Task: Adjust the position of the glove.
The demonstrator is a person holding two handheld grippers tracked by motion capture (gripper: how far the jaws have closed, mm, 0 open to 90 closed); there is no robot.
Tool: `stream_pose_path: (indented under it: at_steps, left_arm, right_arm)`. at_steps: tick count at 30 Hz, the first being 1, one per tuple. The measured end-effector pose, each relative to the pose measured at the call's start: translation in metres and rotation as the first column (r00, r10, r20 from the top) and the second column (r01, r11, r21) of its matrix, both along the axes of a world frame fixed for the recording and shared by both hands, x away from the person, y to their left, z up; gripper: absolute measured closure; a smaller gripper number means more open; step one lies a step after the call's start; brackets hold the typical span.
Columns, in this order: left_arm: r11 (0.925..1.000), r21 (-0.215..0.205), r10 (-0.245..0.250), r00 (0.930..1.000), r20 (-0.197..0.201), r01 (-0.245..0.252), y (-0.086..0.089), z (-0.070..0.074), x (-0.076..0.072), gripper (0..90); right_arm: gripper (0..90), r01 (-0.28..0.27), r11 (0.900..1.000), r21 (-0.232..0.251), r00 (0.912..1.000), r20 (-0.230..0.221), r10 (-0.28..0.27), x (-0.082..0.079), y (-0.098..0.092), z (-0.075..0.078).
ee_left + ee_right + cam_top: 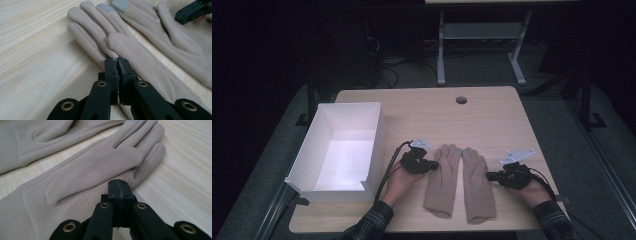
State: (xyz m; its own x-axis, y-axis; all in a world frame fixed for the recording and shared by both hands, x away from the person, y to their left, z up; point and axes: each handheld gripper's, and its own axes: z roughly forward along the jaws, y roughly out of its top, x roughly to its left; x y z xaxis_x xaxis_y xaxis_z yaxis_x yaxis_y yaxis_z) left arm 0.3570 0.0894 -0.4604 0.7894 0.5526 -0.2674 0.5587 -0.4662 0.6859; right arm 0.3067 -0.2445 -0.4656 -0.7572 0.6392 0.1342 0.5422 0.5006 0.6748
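Palms-up, both claws closed, flanking gloves (459, 182)

tongs (117, 185): closed, empty | over beige glove (82, 177) | wooden table (185, 177)

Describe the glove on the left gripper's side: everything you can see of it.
The left glove is beige, soft knit-looking fabric, lying flat on the wooden table, fingers pointing away from the person, thumb folded across the palm, cuff nearest the table's front edge. One fingertip carries a grey patch. It lies beside the right glove, their fingertips close together. The left gripper, jaws shut, sits at its outer edge.
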Motion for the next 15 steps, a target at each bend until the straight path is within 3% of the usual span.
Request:
stream_pose_path:
  at_steps: [15]
  left_arm:
    - [0.9945, -0.095, -0.044, 0.9988, -0.019, 0.042, -0.003, 0.016, -0.003, 87.2]
  right_arm:
    - [89.9, -0.046, 0.999, 0.022, 0.9988, -0.017, 0.047, -0.002, 0.017, -0.001]
